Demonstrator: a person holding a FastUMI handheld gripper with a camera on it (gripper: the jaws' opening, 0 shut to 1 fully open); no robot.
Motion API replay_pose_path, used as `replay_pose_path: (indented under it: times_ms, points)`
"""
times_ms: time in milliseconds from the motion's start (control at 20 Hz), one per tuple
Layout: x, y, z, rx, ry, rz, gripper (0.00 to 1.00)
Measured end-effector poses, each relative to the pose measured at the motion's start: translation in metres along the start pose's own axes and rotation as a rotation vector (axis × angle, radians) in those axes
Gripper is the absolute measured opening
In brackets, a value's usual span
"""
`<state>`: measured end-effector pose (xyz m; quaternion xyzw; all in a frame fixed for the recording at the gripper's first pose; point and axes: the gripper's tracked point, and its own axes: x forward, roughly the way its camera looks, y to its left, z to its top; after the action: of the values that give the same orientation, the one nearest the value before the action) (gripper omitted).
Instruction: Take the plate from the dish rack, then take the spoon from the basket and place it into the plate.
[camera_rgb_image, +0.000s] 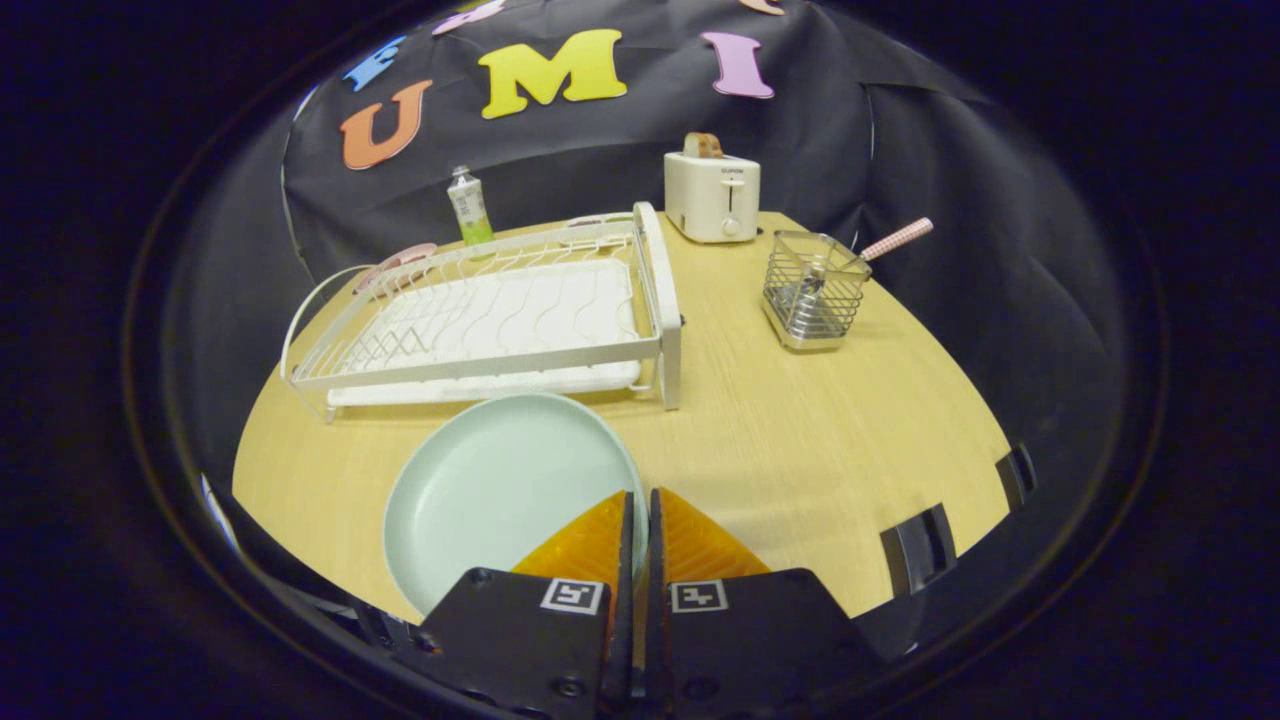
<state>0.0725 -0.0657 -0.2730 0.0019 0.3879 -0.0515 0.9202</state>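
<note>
A pale green plate (500, 490) lies just in front of the white dish rack (480, 310), over the near part of the wooden table (800, 440). My gripper (640, 497) is shut on the plate's right rim, and the rim runs into the thin slit between the two fingers. I cannot tell whether the plate rests on the table or hangs just above it. Beyond the fingers and to the right stands a wire basket (812, 290). A spoon (897, 239) with a pink checked handle leans out of the basket's right side.
A cream toaster (712, 195) with a slice of bread in it stands at the back, between the rack and the basket. A small bottle (468, 207) stands behind the rack, with a pink object (400, 262) at the rack's far left corner. Clamps (920, 545) grip the table's right edge.
</note>
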Motion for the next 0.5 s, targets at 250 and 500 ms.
replay_pose_path:
  times_ms: [250, 500]
  points:
    - [-0.010, -0.038, 0.025, 0.025, -0.128, 0.006, 0.69]
    - [-0.030, -0.078, 0.063, 0.048, -0.285, 0.021, 0.96]
